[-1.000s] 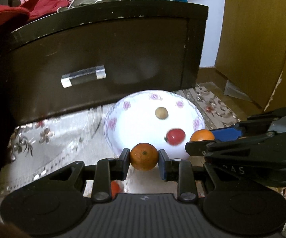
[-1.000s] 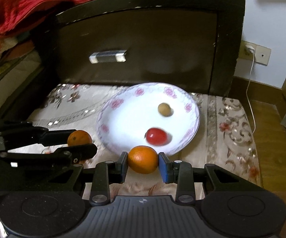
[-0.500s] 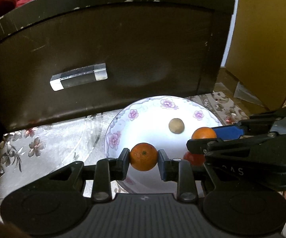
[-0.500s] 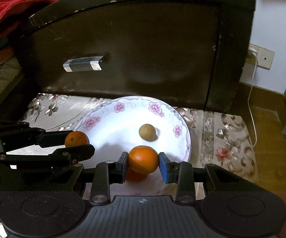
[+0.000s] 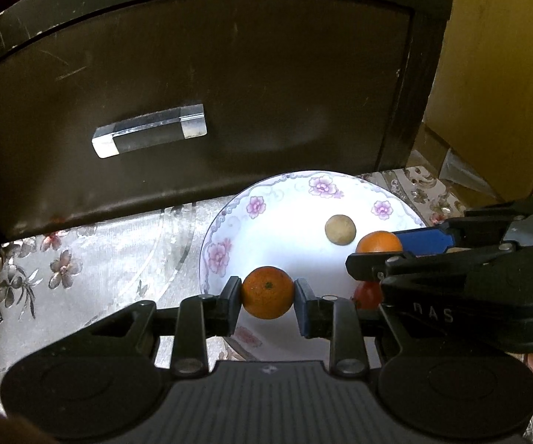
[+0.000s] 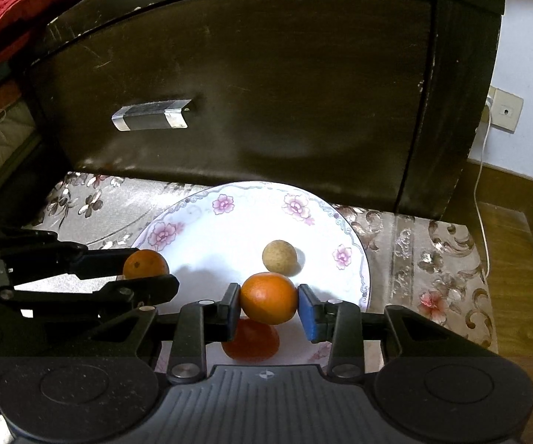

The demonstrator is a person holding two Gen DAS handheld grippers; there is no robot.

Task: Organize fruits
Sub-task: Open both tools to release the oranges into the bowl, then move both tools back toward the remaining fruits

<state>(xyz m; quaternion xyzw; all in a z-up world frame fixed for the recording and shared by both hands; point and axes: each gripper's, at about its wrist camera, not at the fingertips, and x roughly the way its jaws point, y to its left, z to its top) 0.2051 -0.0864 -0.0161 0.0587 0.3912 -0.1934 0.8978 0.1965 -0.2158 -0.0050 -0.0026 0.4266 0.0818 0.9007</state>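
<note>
Oranges are held one per gripper above a white floral plate (image 6: 351,244). The left gripper (image 5: 267,296) is clamped on a small orange (image 5: 267,292), which is seen over the plate's 8 o'clock rim in the left wrist view. The right gripper (image 6: 268,301) has a larger orange (image 6: 268,298) between its pads; its jaws have just been easing apart slightly, though both pads are seen touching the fruit (no gap visible). A tan round fruit (image 6: 280,257) lies on the plate toward 2 o'clock of centre. A red fruit (image 6: 251,340) lies on the plate directly beneath the right gripper, partly hidden. The plate is set on a floral cloth (image 6: 433,255), with a dark drawer front (image 6: 266,85) at 12 o'clock.
</note>
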